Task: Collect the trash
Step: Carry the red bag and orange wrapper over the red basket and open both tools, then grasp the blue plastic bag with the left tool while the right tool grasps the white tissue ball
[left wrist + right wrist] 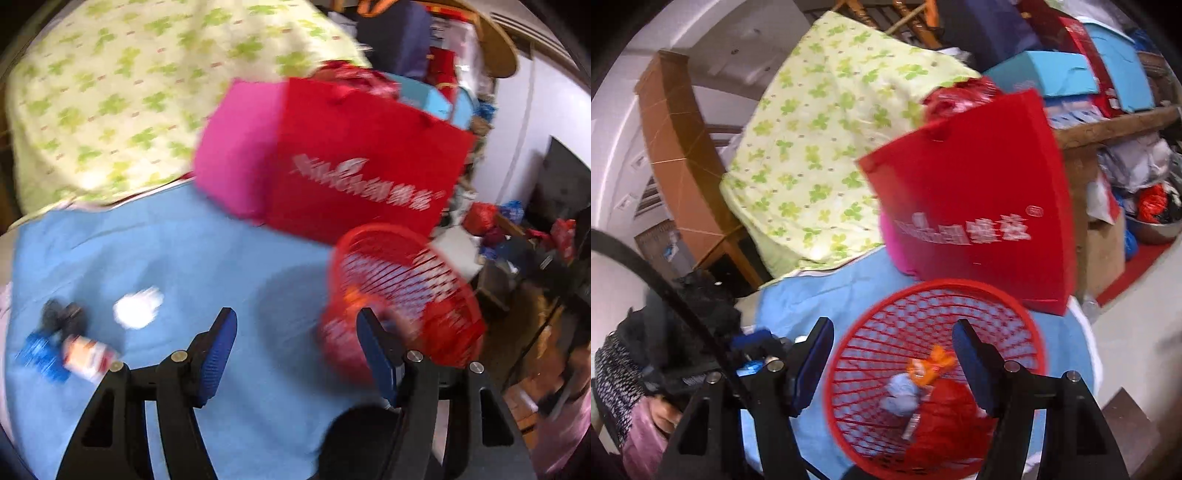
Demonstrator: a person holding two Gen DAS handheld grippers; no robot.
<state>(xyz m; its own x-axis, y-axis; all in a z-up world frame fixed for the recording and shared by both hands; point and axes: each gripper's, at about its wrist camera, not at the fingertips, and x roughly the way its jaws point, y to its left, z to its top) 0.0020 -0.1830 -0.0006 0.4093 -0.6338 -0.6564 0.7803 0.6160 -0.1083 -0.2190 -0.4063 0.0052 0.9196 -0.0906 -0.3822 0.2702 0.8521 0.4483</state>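
A red mesh basket [945,284] stands on the blue sheet [798,299]. In it lie an orange wrapper [932,363], a pale blue crumpled piece [901,395] and a red bag [945,417]. My right gripper [893,326] hangs open over the basket with nothing between its fingers. In the left wrist view the basket [424,280] is blurred at the right. My left gripper [295,317] is open and empty above the sheet, just left of the basket. Loose trash lies at the left: a white crumpled paper [137,308], a red-and-white wrapper [88,356], a blue wrapper [40,354] and a dark piece [62,315].
A large red paper bag [354,158] with a pink side stands right behind the basket. A green clover-print quilt [110,92] is heaped at the back left. Boxes and bags crowd the right side [1063,70]. A wooden bed end [676,147] rises at the left.
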